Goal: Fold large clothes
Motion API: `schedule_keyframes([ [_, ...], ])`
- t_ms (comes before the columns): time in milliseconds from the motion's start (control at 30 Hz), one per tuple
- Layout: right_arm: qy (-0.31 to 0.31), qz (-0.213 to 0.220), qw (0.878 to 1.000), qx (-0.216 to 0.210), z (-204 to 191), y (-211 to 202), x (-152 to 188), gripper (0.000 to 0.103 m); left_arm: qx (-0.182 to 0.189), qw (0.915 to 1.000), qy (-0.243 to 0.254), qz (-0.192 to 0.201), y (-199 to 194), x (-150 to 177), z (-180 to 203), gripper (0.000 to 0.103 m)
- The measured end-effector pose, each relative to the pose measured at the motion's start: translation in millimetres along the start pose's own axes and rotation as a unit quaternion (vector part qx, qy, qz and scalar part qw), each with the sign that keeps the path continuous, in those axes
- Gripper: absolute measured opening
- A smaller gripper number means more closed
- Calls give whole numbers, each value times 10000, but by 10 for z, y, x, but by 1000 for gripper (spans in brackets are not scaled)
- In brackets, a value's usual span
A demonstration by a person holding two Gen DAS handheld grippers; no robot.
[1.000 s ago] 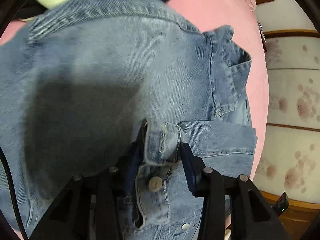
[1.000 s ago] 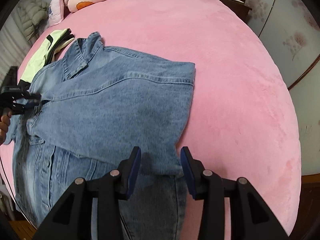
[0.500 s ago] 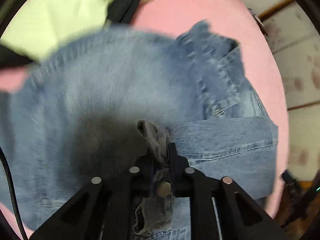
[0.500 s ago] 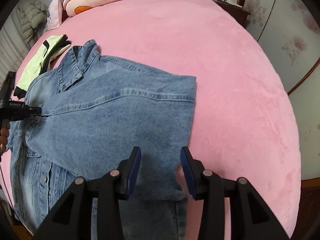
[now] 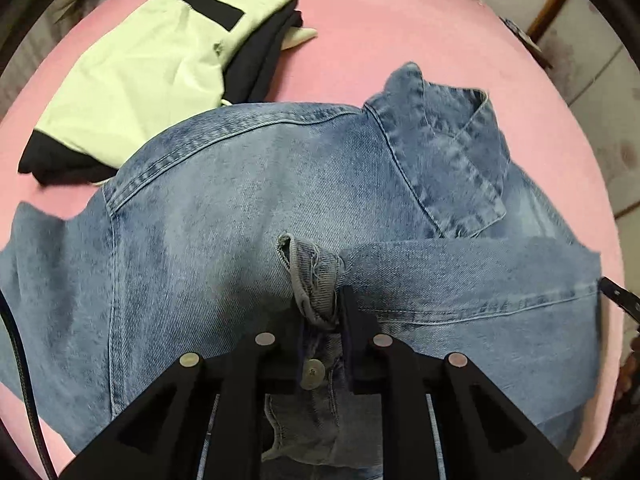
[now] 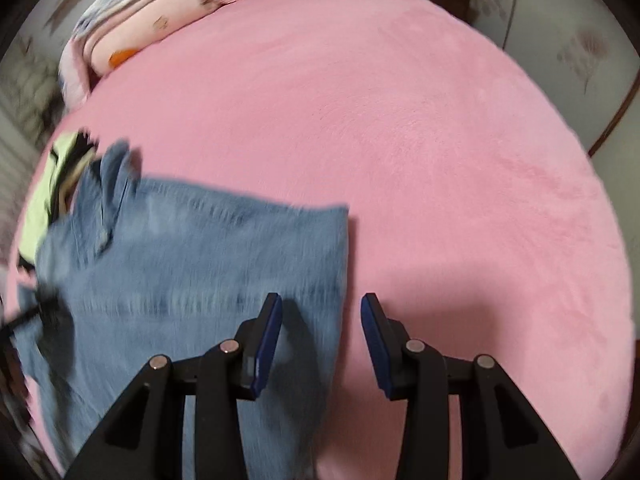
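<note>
One denim jacket (image 5: 248, 216) lay spread on the pink bed (image 5: 360, 32), beside one folded green-and-black garment (image 5: 136, 68). The left gripper (image 5: 320, 320) had its jaws pinching the jacket's cuff (image 5: 312, 268); the right gripper (image 6: 321, 320) had its jaws spread, holding nothing, above the jacket's edge.
</note>
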State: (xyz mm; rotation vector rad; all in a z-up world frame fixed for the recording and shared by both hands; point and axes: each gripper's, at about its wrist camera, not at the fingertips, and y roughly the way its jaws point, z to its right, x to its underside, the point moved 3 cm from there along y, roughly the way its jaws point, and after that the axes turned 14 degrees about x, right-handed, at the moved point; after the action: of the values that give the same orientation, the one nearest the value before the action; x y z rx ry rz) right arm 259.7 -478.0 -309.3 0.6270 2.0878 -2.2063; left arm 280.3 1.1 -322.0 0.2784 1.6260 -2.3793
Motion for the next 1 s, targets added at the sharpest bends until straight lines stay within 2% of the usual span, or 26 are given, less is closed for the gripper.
schedule_keyframes([
  [67, -21, -32, 10000, 34, -10, 107, -75, 41, -54, 10000, 51, -1, -6, 11, -19, 14],
  [100, -139, 27, 9995, 266, -22, 161, -95, 39, -147, 9998, 126, -1, 16, 16, -6, 14],
  [133, -300, 84, 9973, 663, -32, 225, -94, 24, -301, 9993, 230, -7, 48, 23, 0, 15],
  [167, -447, 50, 9947, 927, -35, 313, -99, 18, -437, 9986, 311, -27, 110, 36, -4, 16],
  [200, -508, 18, 9935, 1023, -25, 384, -102, 16, -560, 9977, 367, -56, 166, 38, 11, 19],
  [333, -641, 124, 9905, 1212, -68, 276, -109, 15, -820, 9962, 258, -137, 289, 50, 58, 28],
  [400, -856, 354, 9863, 1366, -137, 32, -39, 19, -935, 9951, 257, -195, 191, 62, 106, 39],
  [467, -922, 533, 9877, 1148, -198, -222, 82, 19, -1057, 9936, 279, -267, 53, 114, 174, 50],
  [500, -926, 611, 9891, 969, -237, -360, 166, 19, -1108, 9931, 323, -201, -60, 162, 233, 51],
  [567, -948, 737, 9912, 551, -328, -633, 373, 19, -1063, 9934, 419, 6, -271, 265, 374, 51],
  [667, -991, 743, 9923, 52, -524, -871, 733, 19, -666, 9962, 434, 369, -571, 513, 612, 51],
  [767, -1168, 565, 9914, -149, -698, -851, 1065, 19, -291, 9985, 323, 325, -547, 813, 817, 51],
  [833, -1279, 433, 9908, -36, -711, -739, 1224, 18, -330, 9993, 139, 121, -368, 954, 825, 46],
  [867, -1327, 376, 9904, 65, -676, -662, 1302, 18, -351, 9994, 46, 50, -282, 987, 817, 40],
  [933, -1393, 322, 9889, 414, -576, -548, 1433, 17, -524, 9984, -178, -81, -128, 1079, 687, 36],
  [967, -1439, 352, 9868, 652, -480, -490, 1488, 13, -585, 9979, -265, -124, -66, 1112, 609, 34],
  [1000, -1468, 379, 9859, 709, -413, -436, 1514, 5, -515, 9979, -379, -134, -23, 1148, 535, 34],
])
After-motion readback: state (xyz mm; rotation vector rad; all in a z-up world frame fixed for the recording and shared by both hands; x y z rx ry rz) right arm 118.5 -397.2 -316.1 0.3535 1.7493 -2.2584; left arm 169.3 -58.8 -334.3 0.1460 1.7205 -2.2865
